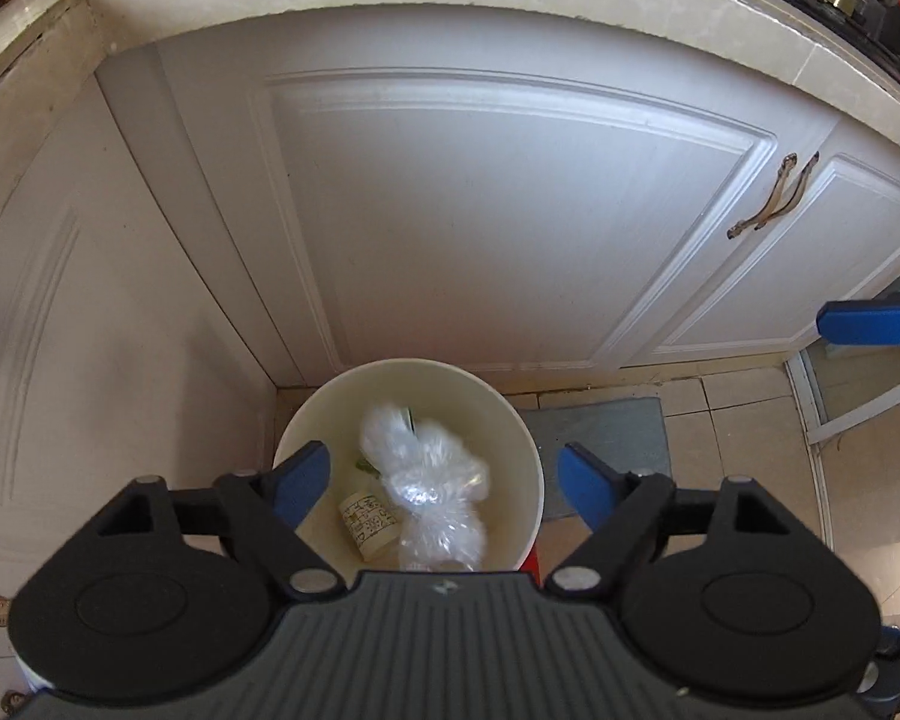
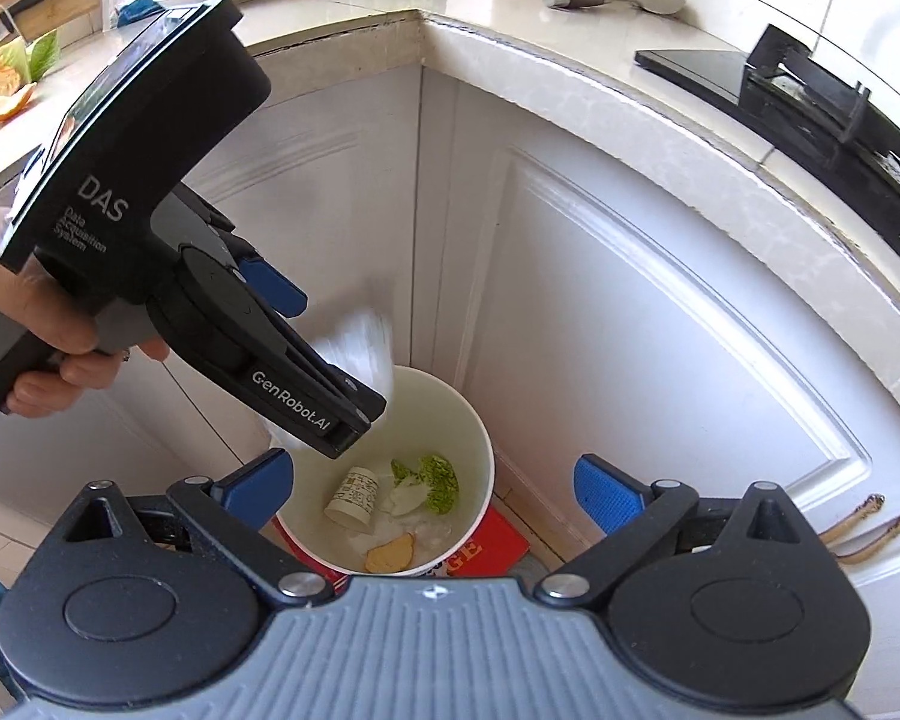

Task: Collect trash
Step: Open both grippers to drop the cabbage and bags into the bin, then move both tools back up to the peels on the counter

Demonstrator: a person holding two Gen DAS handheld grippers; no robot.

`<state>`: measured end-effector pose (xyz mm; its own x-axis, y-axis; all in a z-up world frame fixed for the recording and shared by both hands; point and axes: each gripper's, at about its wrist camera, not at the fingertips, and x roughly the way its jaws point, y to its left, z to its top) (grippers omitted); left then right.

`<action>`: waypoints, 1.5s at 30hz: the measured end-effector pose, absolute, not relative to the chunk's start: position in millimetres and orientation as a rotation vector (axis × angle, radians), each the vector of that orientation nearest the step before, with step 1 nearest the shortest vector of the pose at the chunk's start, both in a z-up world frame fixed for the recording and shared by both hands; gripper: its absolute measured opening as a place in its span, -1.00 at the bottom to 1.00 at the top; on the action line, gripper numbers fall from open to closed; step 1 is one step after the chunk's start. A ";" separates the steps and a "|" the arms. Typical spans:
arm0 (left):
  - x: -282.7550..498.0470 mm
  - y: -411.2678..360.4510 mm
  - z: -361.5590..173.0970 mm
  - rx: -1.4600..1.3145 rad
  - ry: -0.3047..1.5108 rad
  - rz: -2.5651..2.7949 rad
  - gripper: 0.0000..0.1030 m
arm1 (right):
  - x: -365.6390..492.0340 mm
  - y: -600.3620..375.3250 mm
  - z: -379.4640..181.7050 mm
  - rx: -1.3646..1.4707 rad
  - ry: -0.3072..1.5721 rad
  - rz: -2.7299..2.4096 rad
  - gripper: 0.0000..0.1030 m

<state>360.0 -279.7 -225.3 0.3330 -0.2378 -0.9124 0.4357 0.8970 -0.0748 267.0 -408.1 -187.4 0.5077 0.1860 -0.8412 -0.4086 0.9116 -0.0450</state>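
Observation:
A white bin (image 1: 525, 456) stands on the floor in the cabinet corner. My left gripper (image 1: 447, 483) is open above it. A clear crumpled plastic bag (image 1: 426, 468), blurred, is in the air between the fingers and over the bin, free of them. A small printed paper cup (image 1: 369, 519) lies in the bin. In the right wrist view the left gripper (image 2: 336, 354) hangs over the bin (image 2: 480, 438) with the blurred bag (image 2: 363, 342) under it. The cup (image 2: 354, 495), green leaves (image 2: 438, 474) and a brown scrap (image 2: 390, 555) lie inside. My right gripper (image 2: 435, 489) is open and empty.
White cabinet doors (image 1: 510, 210) with bronze handles (image 1: 768, 198) stand behind the bin. A grey mat (image 1: 600, 432) lies on the tiled floor. A red printed sheet (image 2: 492, 546) lies under the bin. The counter (image 2: 498, 36) holds a stove (image 2: 810, 102), plates and peels (image 2: 3, 96).

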 end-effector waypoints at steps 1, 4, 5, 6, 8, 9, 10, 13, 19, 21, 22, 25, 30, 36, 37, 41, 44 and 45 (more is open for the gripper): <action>358.4 -279.6 -224.3 0.200 1.148 -0.442 0.63 | 265.8 -408.0 -186.4 -0.247 0.975 0.360 0.99; 354.0 -275.2 -218.2 0.197 1.134 -0.442 0.63 | 265.5 -407.6 -186.6 -0.253 0.973 0.356 1.00; 353.4 -273.9 -215.7 0.200 1.127 -0.437 0.63 | 266.4 -406.9 -186.8 -0.256 0.974 0.355 1.00; 352.6 -272.4 -212.7 0.203 1.119 -0.430 0.64 | 267.0 -406.3 -186.9 -0.255 0.974 0.356 1.00; 349.9 -270.0 -207.2 0.199 1.102 -0.421 0.65 | 268.0 -404.7 -186.0 -0.254 0.973 0.360 1.00; 349.2 -267.3 -203.9 0.197 1.094 -0.415 0.66 | 267.6 -403.6 -184.9 -0.258 0.970 0.361 1.00; 349.1 -266.2 -201.1 0.197 1.085 -0.405 0.66 | 268.1 -402.3 -184.1 -0.261 0.968 0.361 1.00; 348.1 -259.8 -189.3 0.200 1.053 -0.381 0.66 | 267.2 -399.4 -179.8 -0.265 0.962 0.365 1.00; 342.0 -237.7 -154.4 0.188 0.997 -0.329 0.67 | 269.1 -391.4 -170.0 -0.276 0.947 0.367 1.00; 339.4 -227.7 -143.0 0.179 0.985 -0.313 0.67 | 270.4 -387.1 -163.6 -0.275 0.937 0.369 1.00; 336.9 -221.8 -134.9 0.176 0.974 -0.303 0.67 | 271.2 -384.5 -160.0 -0.275 0.931 0.370 1.00; 327.5 -207.2 -114.0 0.185 0.945 -0.268 0.68 | 274.4 -375.6 -146.6 -0.279 0.909 0.381 1.00; 310.4 -176.4 -82.4 0.185 0.892 -0.200 0.73 | 278.7 -353.7 -124.6 -0.277 0.863 0.437 1.00; 288.5 -124.0 -58.3 0.153 0.852 -0.084 0.75 | 287.7 -309.4 -102.8 -0.301 0.797 0.538 1.00; 284.1 -114.3 -55.2 0.149 0.849 -0.060 0.75 | 289.4 -300.6 -99.6 -0.303 0.786 0.558 1.00; 268.8 -77.0 -47.9 0.131 0.843 0.025 0.75 | 294.3 -260.0 -91.5 -0.318 0.758 0.636 1.00; 255.3 -48.0 -44.1 0.111 0.839 0.085 0.75 | 297.4 -227.1 -90.8 -0.338 0.746 0.693 1.00; 250.8 -38.1 -43.4 0.106 0.838 0.104 0.75 | 299.0 -216.3 -90.9 -0.343 0.745 0.713 1.00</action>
<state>250.8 -38.1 -43.4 0.6648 0.1337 -0.7350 -0.0505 0.9896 0.1343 299.0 -216.3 -90.9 0.5190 0.4651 -0.7171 -0.6962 0.7168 -0.0389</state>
